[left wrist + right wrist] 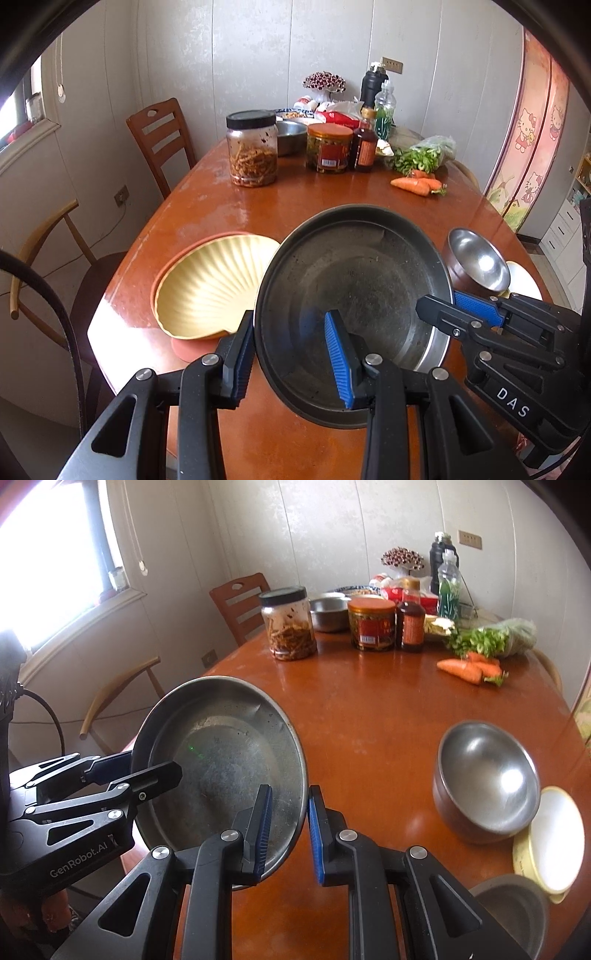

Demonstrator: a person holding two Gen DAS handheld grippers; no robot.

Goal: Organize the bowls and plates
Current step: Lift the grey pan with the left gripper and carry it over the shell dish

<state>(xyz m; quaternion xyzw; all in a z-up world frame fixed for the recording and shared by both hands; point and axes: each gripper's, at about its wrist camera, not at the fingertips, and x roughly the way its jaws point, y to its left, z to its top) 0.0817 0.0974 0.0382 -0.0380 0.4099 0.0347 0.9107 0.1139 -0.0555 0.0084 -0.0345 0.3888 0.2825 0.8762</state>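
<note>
Currently table (229, 221) carries everything; metal pan (354, 295) held tilted above it, shared two-handed for stability. Left gripper (291, 354) fingers clamp pan's near-left rim, right gripper (290, 834) fingers pinch opposite rim. Shell plate (210, 284) just left of pan, steel bowl (487, 779) right.

Two tongs are sharing one metal plate (354, 295) above the table (295, 206). Beside that plate, one shell-shaped dish (210, 288) and one steel bowl (487, 779) are sitting. Beyond it two jars (253, 147), two carrots (415, 183) and two chairs (162, 140) are showing.
</note>
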